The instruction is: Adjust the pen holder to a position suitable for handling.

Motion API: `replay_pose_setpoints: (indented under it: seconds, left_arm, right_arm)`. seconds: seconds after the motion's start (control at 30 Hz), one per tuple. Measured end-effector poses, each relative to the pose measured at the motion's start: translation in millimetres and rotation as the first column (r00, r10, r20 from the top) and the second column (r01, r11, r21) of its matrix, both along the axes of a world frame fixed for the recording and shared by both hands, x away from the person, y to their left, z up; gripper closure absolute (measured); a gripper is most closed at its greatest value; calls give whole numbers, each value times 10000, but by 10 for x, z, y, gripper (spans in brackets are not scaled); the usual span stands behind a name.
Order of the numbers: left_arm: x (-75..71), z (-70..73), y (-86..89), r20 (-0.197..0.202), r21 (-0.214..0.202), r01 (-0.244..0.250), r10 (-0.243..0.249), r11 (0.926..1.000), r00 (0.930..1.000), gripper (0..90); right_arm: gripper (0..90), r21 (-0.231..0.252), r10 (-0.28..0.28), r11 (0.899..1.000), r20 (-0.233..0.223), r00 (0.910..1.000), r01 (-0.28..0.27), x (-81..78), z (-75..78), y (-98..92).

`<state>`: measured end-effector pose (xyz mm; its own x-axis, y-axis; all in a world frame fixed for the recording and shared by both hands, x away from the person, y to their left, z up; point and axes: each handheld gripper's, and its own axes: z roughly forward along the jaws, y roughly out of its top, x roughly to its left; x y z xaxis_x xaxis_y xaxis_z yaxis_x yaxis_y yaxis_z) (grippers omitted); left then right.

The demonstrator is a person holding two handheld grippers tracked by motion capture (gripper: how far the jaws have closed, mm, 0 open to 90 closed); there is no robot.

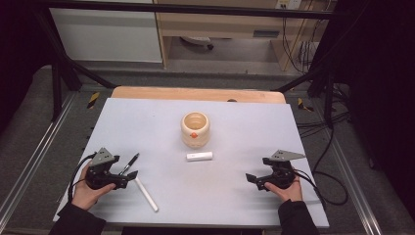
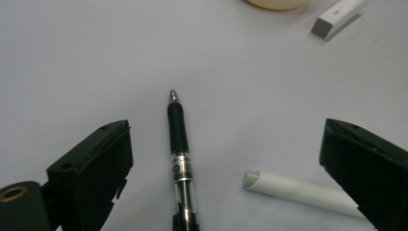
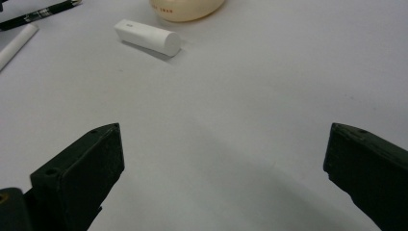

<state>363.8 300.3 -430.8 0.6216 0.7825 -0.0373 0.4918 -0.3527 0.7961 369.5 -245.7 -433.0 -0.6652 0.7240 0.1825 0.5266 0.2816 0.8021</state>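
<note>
A cream round cup stands at the middle of the pale mat. In front of it lies a short white block, also seen as the white block in the right gripper view. A black pen and a long white stick lie at the left front. My left gripper rests open on the mat, its jaws wide on either side of the pen and the end of the stick, touching neither. My right gripper rests open at the right front, nothing between its jaws.
A wooden table edge runs behind the mat. Black frame bars and cables flank the table. Bare mat lies between the two grippers.
</note>
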Motion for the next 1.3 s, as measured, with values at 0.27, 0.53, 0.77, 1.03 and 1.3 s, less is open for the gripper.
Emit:
replay_pose_setpoints:
  seconds: [0.27, 0.53, 0.77, 1.03, 1.3]
  left_arm:
    - [6, -1, 2, -7, -51, -30, 30, 10000, 10000, 47]
    - [9, -5, -10, -40, -66, -44, 44, 10000, 10000, 48]
    - [11, -9, -5, -45, -90, -42, 41, 10000, 10000, 48]
    - [16, -16, -10, -90, -23, 4, -4, 10000, 10000, 49]
    - [8, -13, -9, -73, -24, -15, 15, 10000, 10000, 50]
  right_arm:
    - [11, -25, 212, 9998, 224, 9995, -212, 60, 109, 157]
    - [14, -156, 521, 9986, 503, 9974, -513, 130, 231, 326]
    - [18, -247, 772, 9968, 706, 9945, -756, 230, 349, 562]
    - [27, -523, 1152, 9924, 760, 9904, -1114, 342, 480, 882]
    - [84, -377, 1232, 9920, 929, 9880, -1202, 491, 600, 1165]
